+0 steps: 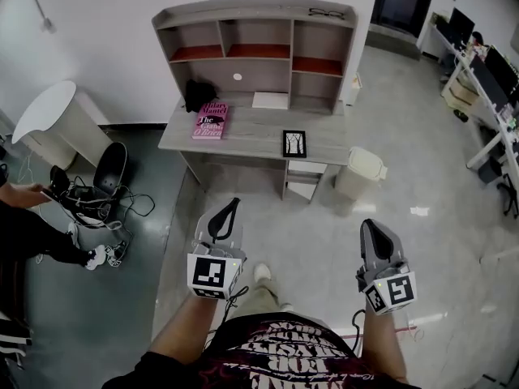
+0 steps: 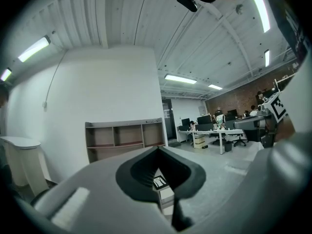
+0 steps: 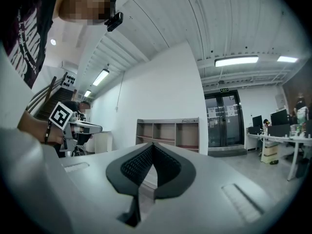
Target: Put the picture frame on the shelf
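The frame (image 1: 294, 143) is small and upright in format. It has a thin black border around a white picture crossed by dark, branch-like lines. It sits near the front edge of the desk (image 1: 259, 132), straight ahead of the two grippers and between their lines, well apart from both. Whether it lies flat or leans cannot be told. In the left gripper view the frame (image 2: 159, 182) shows through the teardrop gap behind that tool's closed tips.

The left gripper (image 1: 235, 203) is held level and pointed at the desk. Its jaws meet at the tip (image 2: 158, 148) with nothing between them. The right gripper (image 1: 366, 224) is beside it and points the same way. Its jaws are also closed together (image 3: 152, 145) and empty.

Beyond the frame, at the far side of the desk, rises the shelf (image 1: 255, 10). It is pale grey wood, and its upper compartments have reddish floors. From the tools it stands dead ahead (image 2: 124, 136) (image 3: 168, 133).

A pink book (image 1: 211, 121) lies on the desk ahead and a little left of the left gripper, and a white sheet (image 1: 270, 100) lies farther back. Glasses (image 1: 326, 12) rest on the shelf's top. A white bin (image 1: 362, 173) stands on the floor ahead of the right gripper, just beside the desk's right end.
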Action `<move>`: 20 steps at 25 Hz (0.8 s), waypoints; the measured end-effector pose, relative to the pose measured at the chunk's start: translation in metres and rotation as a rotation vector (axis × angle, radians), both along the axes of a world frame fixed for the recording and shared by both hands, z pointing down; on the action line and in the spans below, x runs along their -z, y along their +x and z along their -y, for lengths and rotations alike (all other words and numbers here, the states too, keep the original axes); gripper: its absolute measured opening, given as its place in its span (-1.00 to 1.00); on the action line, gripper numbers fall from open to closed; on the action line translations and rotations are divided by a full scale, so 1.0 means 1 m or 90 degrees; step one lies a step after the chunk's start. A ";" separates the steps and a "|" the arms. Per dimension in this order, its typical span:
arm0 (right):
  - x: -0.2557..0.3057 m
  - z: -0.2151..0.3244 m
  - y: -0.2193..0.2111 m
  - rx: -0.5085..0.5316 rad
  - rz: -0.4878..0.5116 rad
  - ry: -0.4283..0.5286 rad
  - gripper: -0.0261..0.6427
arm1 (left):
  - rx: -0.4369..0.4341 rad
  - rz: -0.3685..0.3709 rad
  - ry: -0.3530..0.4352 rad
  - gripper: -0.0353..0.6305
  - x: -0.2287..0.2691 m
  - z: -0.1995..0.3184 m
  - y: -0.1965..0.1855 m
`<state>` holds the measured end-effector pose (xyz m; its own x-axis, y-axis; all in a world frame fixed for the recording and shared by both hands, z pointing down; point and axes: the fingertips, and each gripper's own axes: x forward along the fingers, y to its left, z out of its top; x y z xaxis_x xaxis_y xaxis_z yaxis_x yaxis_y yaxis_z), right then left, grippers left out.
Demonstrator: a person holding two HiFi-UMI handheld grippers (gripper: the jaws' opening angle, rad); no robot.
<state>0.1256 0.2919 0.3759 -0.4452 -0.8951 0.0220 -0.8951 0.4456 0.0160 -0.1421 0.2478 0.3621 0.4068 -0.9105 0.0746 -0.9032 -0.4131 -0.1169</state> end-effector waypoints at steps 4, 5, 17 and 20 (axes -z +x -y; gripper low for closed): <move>0.000 0.033 -0.009 -0.001 -0.003 -0.005 -0.84 | -0.005 -0.001 0.000 -0.89 -0.005 0.028 -0.005; 0.000 0.039 -0.011 0.001 -0.004 -0.004 -0.84 | -0.006 0.000 -0.001 -0.89 -0.006 0.035 -0.006; -0.003 0.108 -0.031 0.019 -0.010 -0.012 -0.84 | -0.026 0.013 -0.033 -0.89 -0.024 0.105 -0.014; -0.002 0.121 -0.034 0.019 -0.016 -0.013 -0.84 | -0.036 0.015 -0.045 -0.89 -0.030 0.122 -0.013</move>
